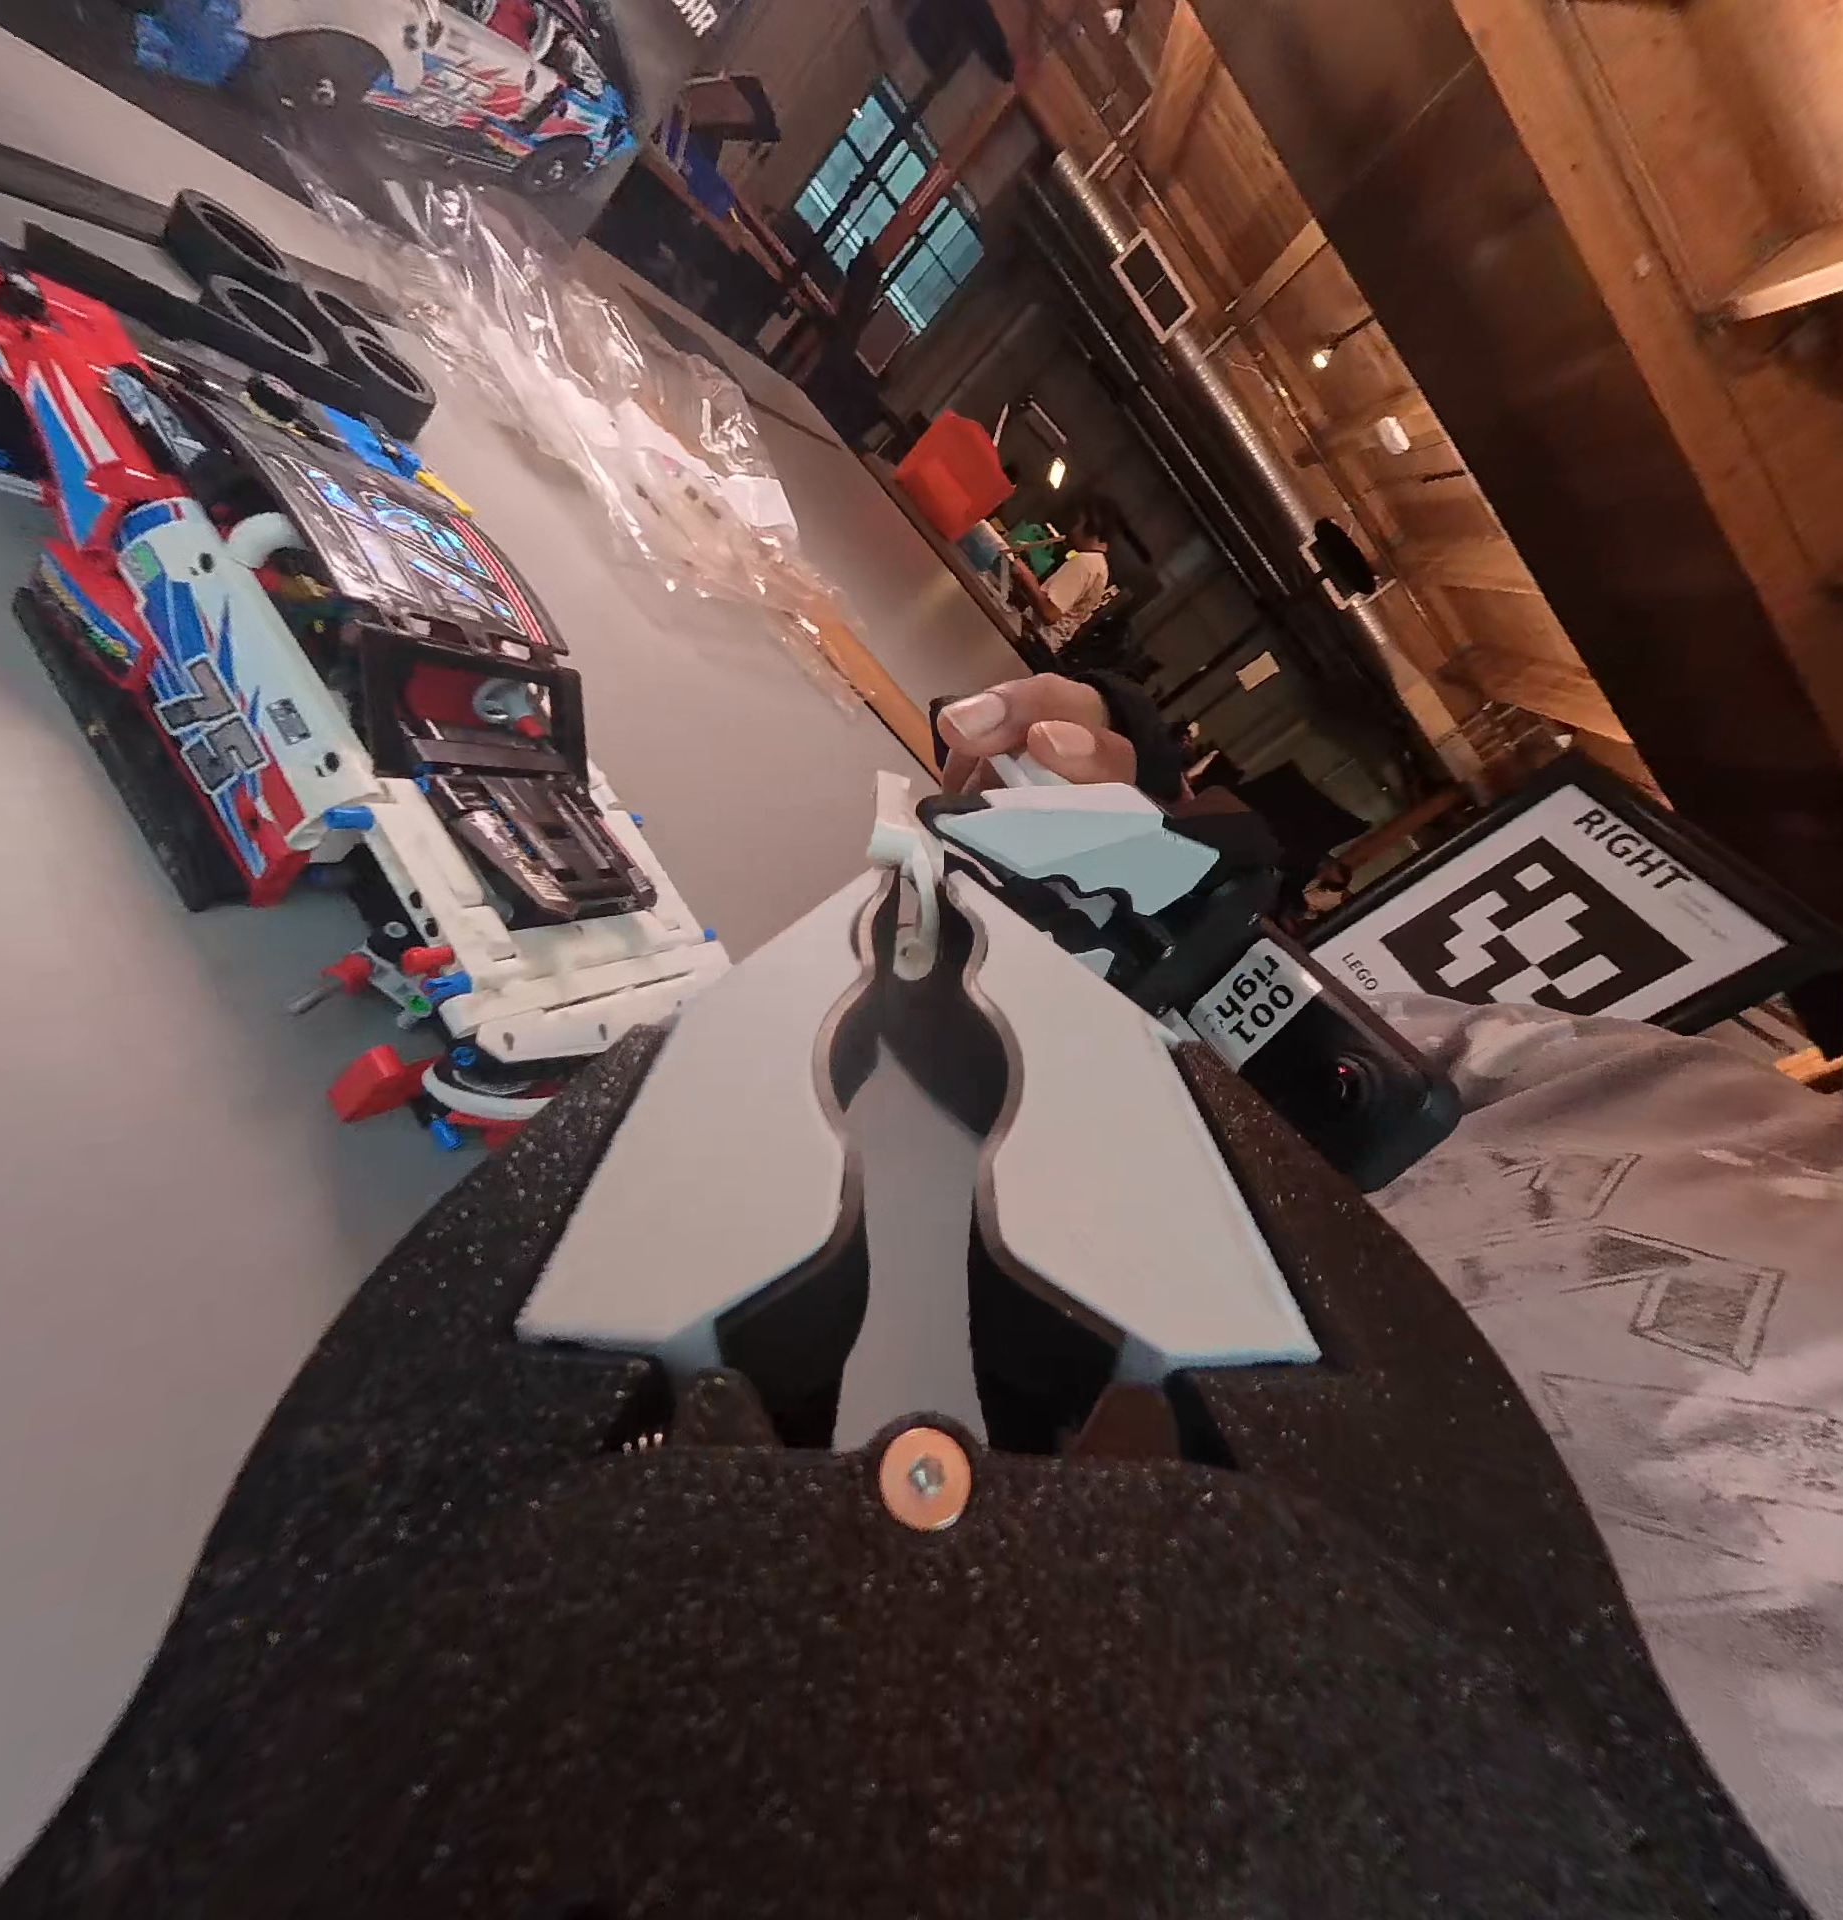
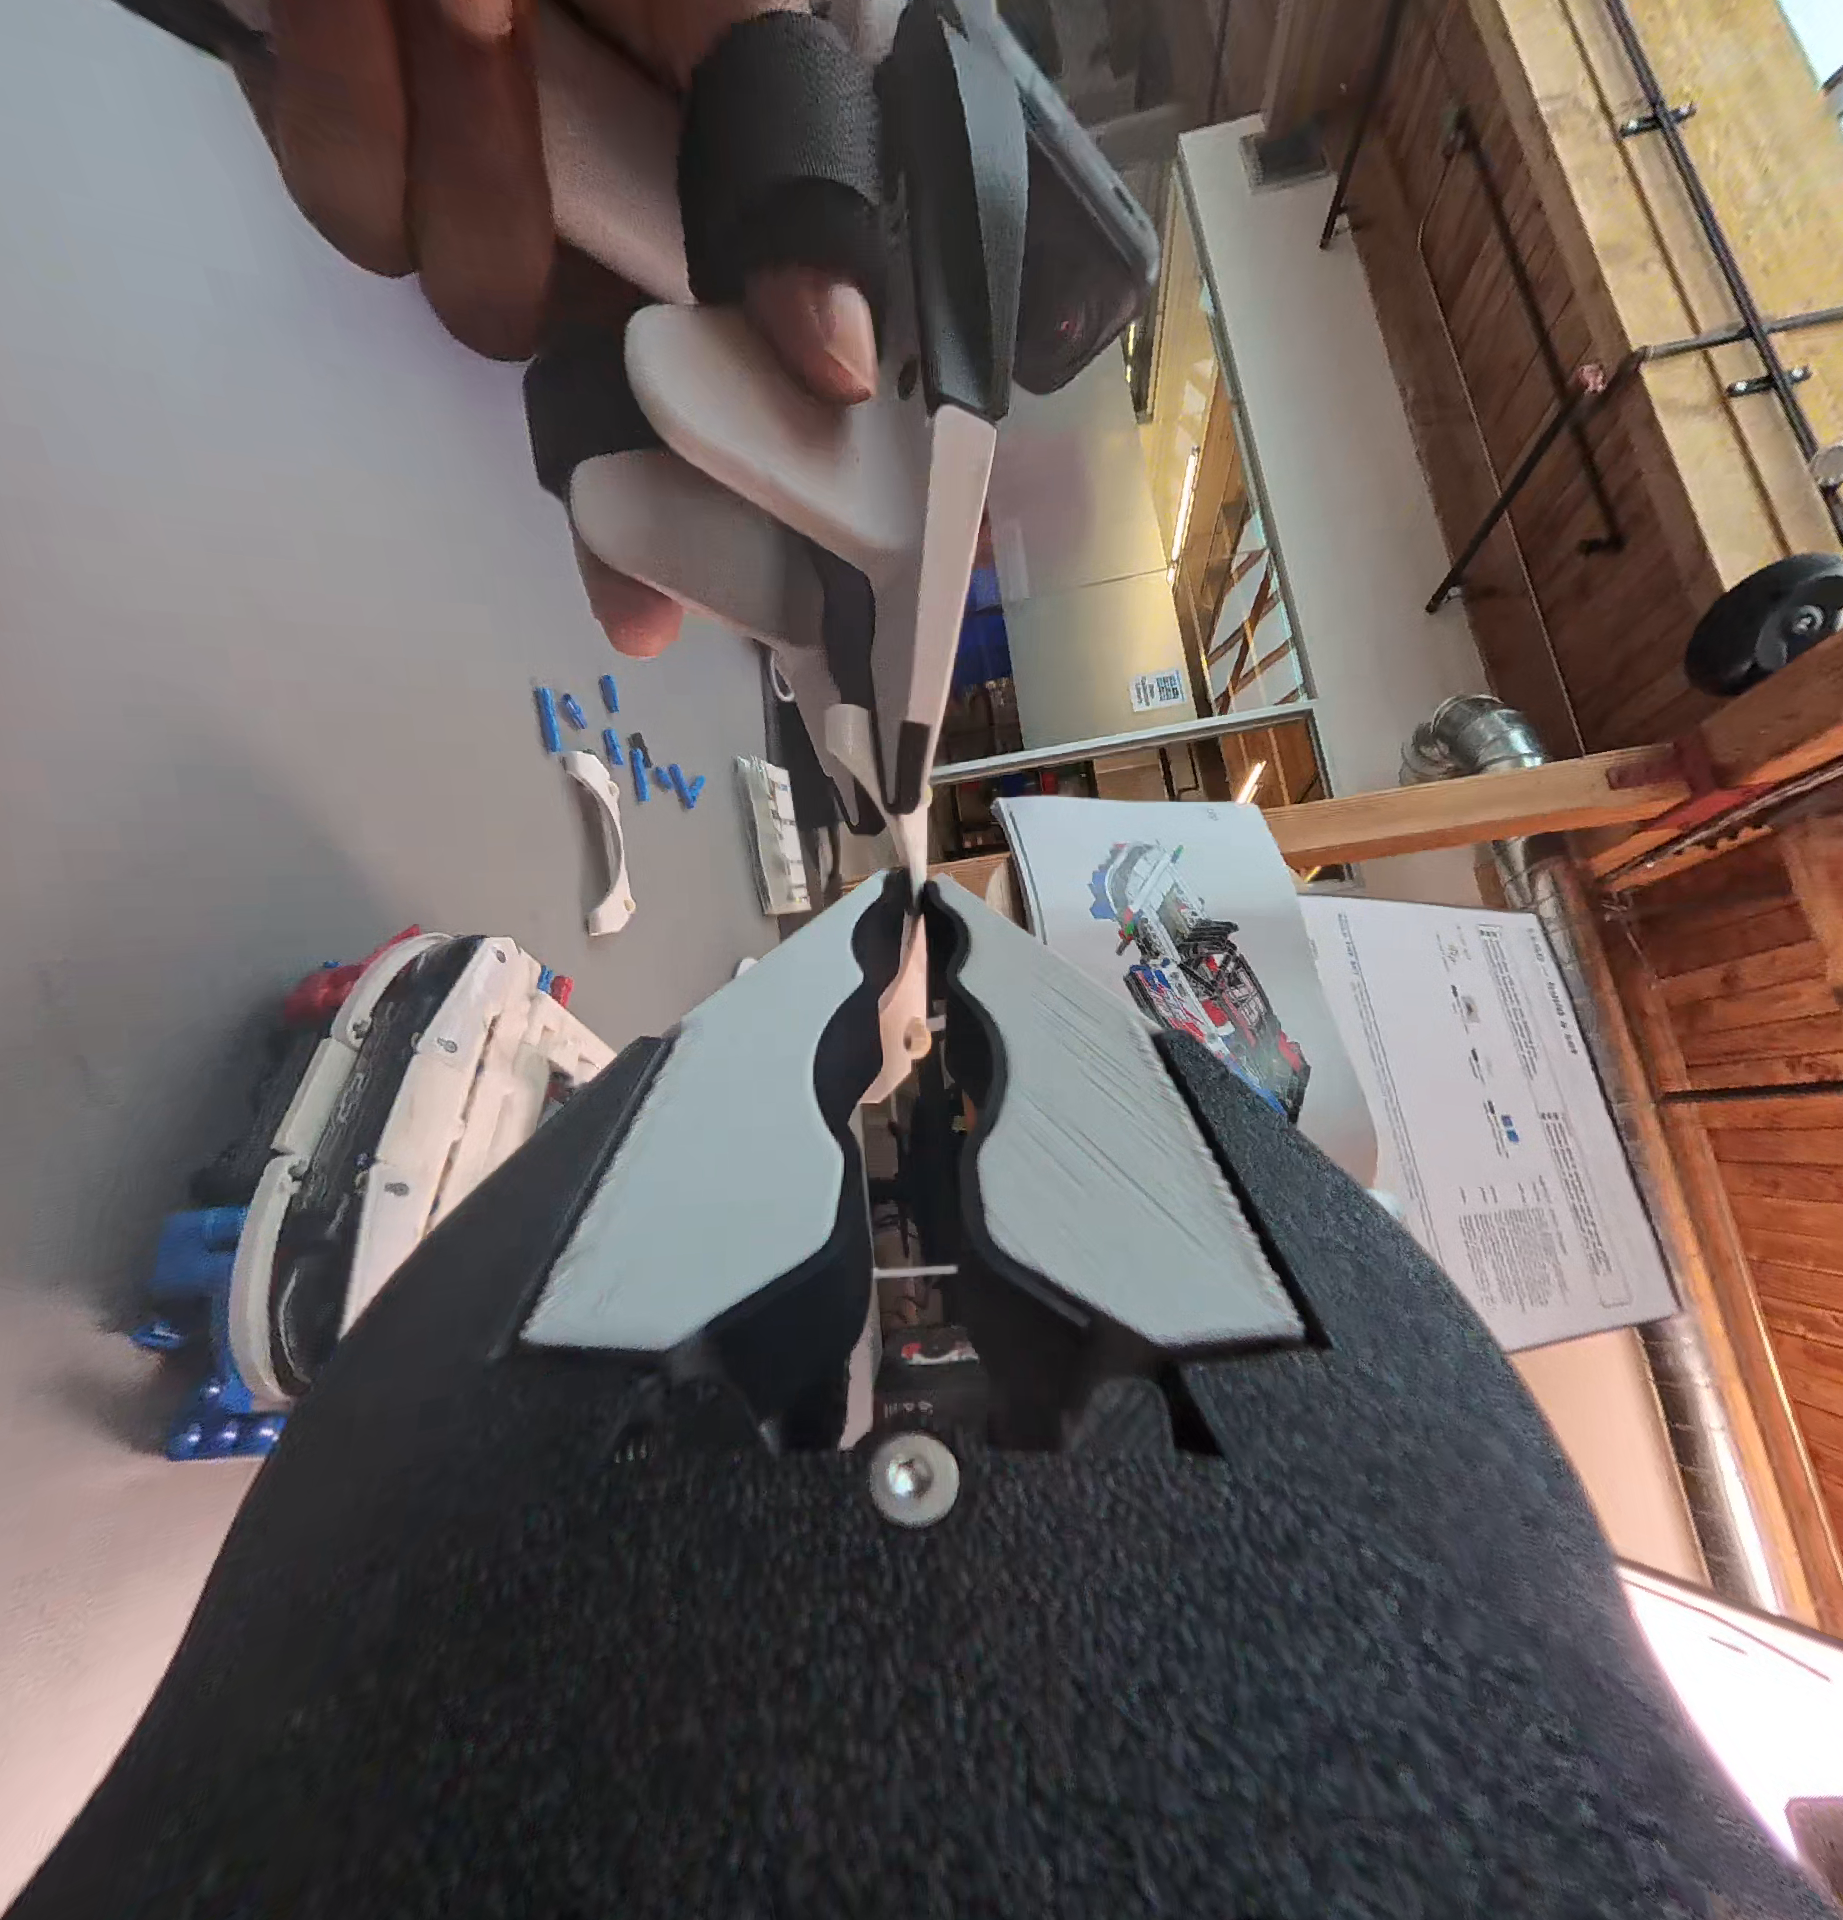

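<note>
My left gripper is shut on a small white curved plastic piece, held above the grey table. My right gripper is shut on a white piece with a hole. The two grippers meet tip to tip. In the right wrist view the left gripper shows side-on, held by a hand. In the left wrist view the right gripper shows behind the piece. I cannot tell whether both hold one piece or two joined ones. A partly built red, white and blue model car lies to the left.
Black tyres, clear plastic bags and the set's box lie beyond the car. The right wrist view shows the car, blue pins, a white arch piece, an open instruction booklet and a printed sheet. The tips of both grippers are at nearly the same place.
</note>
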